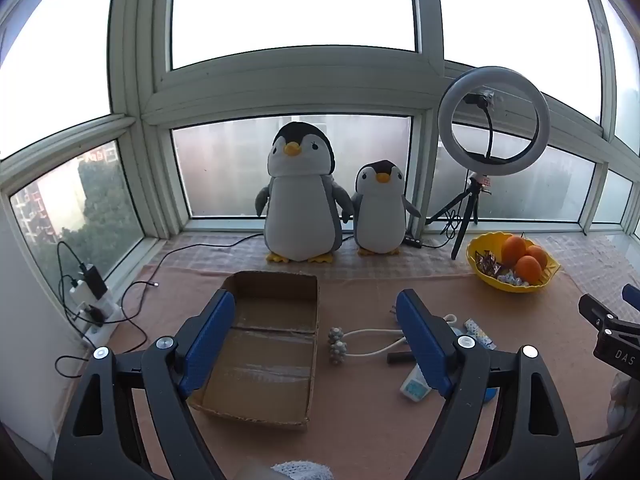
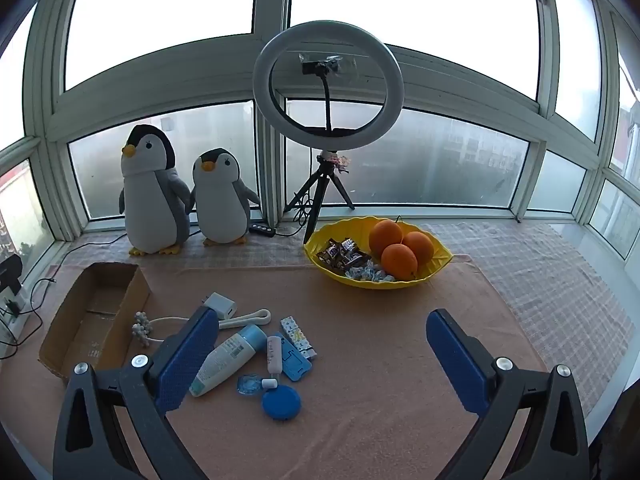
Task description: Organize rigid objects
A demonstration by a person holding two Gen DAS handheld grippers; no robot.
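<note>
An open, empty cardboard box [image 1: 264, 344] lies on the pink cloth; it also shows in the right wrist view [image 2: 92, 316]. Right of it is a loose pile: a white roller massager [image 2: 160, 326], a white charger [image 2: 220, 305], a white bottle with a blue cap [image 2: 226, 360], a small white tube [image 2: 274, 354], a blue phone stand [image 2: 294, 362], a patterned small box [image 2: 298, 336], a round blue case [image 2: 281, 402]. My left gripper [image 1: 316, 320] is open above the box's right edge. My right gripper [image 2: 322, 344] is open, empty, above the pile's right side.
Two plush penguins [image 1: 304, 200] stand at the window. A ring light on a tripod [image 1: 492, 120] stands at the back right. A yellow bowl [image 2: 434, 266] holds oranges and sweets. A power strip with cables [image 1: 92, 304] lies at the left edge.
</note>
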